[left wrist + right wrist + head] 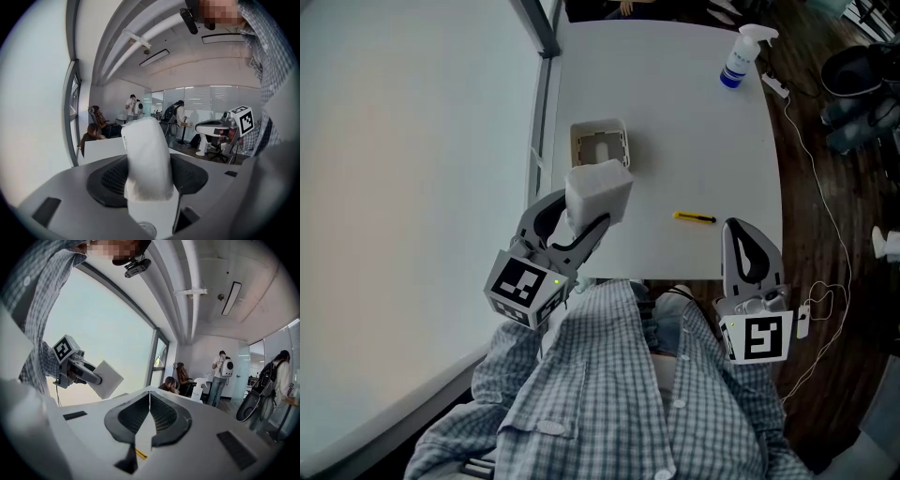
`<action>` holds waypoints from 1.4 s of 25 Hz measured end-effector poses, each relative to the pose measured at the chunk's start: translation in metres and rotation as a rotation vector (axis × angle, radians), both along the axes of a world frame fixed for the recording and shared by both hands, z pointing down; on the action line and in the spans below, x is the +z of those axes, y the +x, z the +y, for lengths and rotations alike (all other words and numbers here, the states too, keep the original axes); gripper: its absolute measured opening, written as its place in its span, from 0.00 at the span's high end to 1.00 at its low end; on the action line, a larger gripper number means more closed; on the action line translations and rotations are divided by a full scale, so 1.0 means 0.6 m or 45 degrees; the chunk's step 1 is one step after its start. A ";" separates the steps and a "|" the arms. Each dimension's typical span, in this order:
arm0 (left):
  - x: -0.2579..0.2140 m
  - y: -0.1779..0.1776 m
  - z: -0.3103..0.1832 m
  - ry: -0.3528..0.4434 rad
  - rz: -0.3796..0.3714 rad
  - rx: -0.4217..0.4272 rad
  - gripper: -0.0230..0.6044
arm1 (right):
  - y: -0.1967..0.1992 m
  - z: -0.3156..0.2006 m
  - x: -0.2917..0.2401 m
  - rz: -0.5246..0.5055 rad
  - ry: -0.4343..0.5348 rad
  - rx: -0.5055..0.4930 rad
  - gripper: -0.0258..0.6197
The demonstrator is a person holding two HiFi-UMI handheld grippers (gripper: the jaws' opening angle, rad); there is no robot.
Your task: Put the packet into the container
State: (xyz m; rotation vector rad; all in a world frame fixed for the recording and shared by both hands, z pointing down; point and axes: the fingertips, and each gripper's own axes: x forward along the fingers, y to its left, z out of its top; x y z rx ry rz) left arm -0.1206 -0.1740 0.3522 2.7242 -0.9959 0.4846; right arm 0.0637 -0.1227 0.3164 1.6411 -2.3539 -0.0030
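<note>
A white packet hangs just above the table's near left part, and my left gripper is shut on its lower end. In the left gripper view the packet stands upright between the jaws and hides much of what lies ahead. The container, a small white open-topped basket, sits on the white table just beyond the packet. My right gripper hovers over the table's near right edge, its jaws shut tip to tip with nothing between them. The right gripper view also shows the held packet.
A yellow cutter lies on the table between the two grippers. At the far right corner stands a spray bottle. A window frame runs along the table's left side, and cables trail on the floor to the right. People stand and sit in the background.
</note>
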 end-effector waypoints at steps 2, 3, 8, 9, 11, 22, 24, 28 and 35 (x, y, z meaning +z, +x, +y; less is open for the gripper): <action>0.005 0.000 -0.005 -0.017 0.006 -0.004 0.54 | 0.005 -0.008 -0.005 -0.015 0.004 0.028 0.94; 0.007 0.001 -0.008 -0.026 0.008 -0.007 0.54 | 0.008 -0.013 -0.009 -0.031 0.007 0.044 0.94; 0.017 0.005 -0.027 -0.046 -0.033 -0.008 0.54 | 0.023 -0.023 -0.004 -0.041 -0.009 0.059 0.94; 0.018 0.006 -0.032 -0.044 -0.039 -0.010 0.54 | 0.027 -0.023 -0.001 -0.029 -0.016 0.051 0.94; 0.018 0.009 -0.042 -0.033 -0.050 -0.015 0.54 | 0.033 -0.025 0.002 -0.031 -0.025 0.049 0.94; 0.033 0.015 -0.103 0.022 -0.208 -0.071 0.54 | 0.064 -0.059 0.012 -0.057 -0.043 -0.012 0.94; 0.040 0.016 -0.122 0.030 -0.271 -0.065 0.54 | 0.070 -0.071 0.014 -0.075 -0.055 -0.017 0.94; 0.056 0.013 -0.148 0.020 -0.371 -0.071 0.54 | 0.080 -0.083 0.025 -0.088 -0.071 -0.040 0.94; 0.089 0.009 -0.178 -0.026 -0.519 -0.086 0.54 | 0.104 -0.085 0.040 -0.115 -0.105 -0.041 0.94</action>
